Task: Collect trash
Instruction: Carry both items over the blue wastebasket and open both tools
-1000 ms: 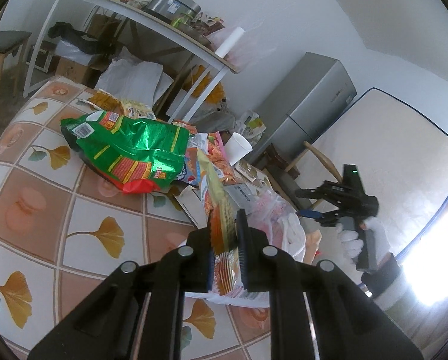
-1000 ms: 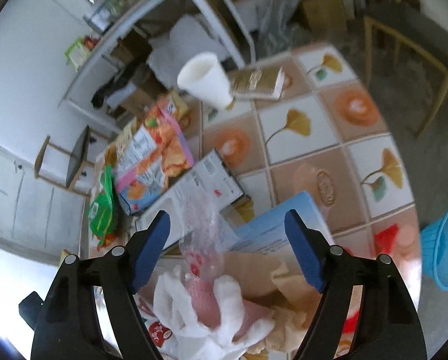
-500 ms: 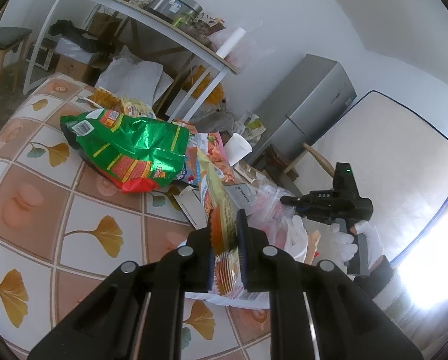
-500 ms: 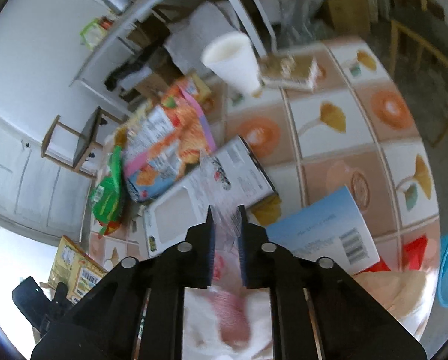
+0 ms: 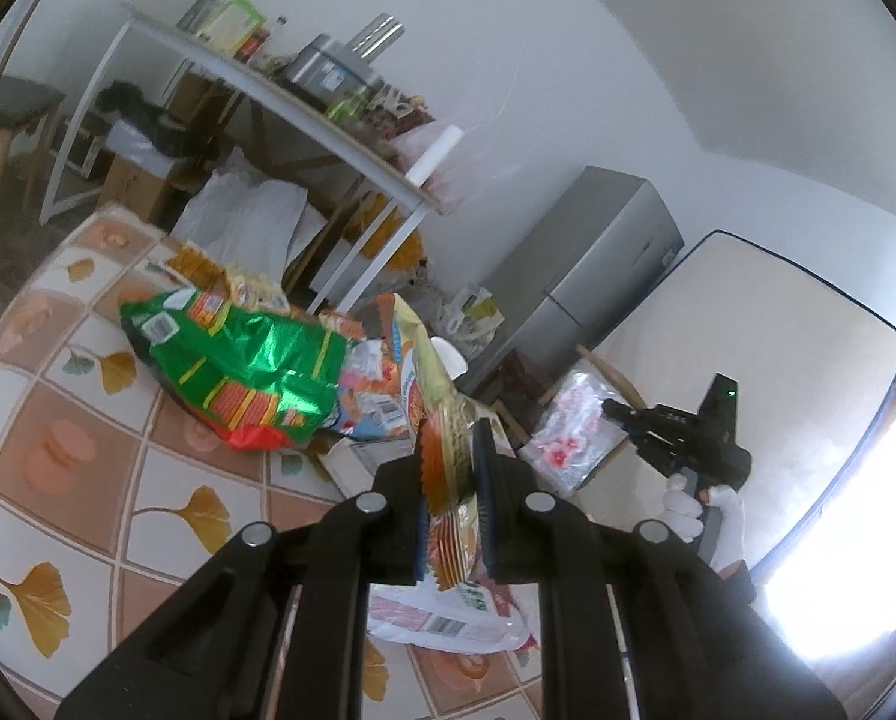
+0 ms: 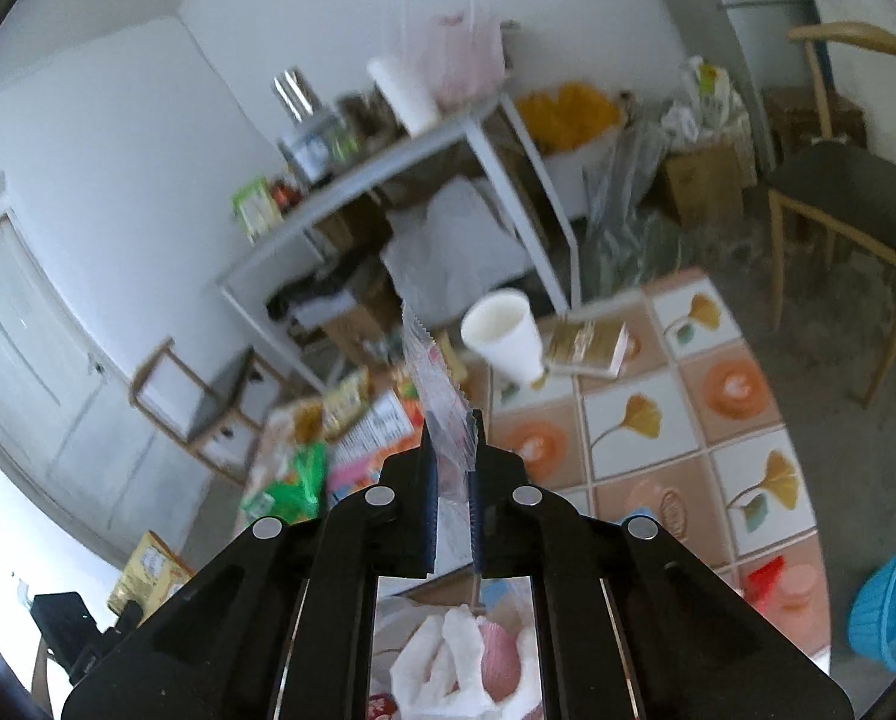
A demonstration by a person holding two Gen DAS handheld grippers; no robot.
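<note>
My left gripper (image 5: 452,468) is shut on an orange and yellow snack wrapper (image 5: 441,420) and holds it above the tiled table (image 5: 75,438). My right gripper (image 6: 451,468) is shut on a clear plastic wrapper with red print (image 6: 438,396), lifted off the table; in the left wrist view that wrapper (image 5: 568,426) hangs from the right gripper (image 5: 619,414) at the right. More trash lies on the table: a green foil bag (image 5: 243,372), a white paper cup (image 6: 505,336), a small gold box (image 6: 589,345) and crumpled white tissue (image 6: 448,660).
A blue basket (image 6: 895,600) stands on the floor at the right of the table. A wooden chair (image 6: 850,210) stands beyond the table. A white shelf table (image 5: 279,102) with clutter is against the wall, with a grey fridge (image 5: 592,264) beside it.
My right gripper shut on the clear plastic wrapper and lifted it up from the table. My left gripper kept its hold on the snack wrapper and tilted slightly.
</note>
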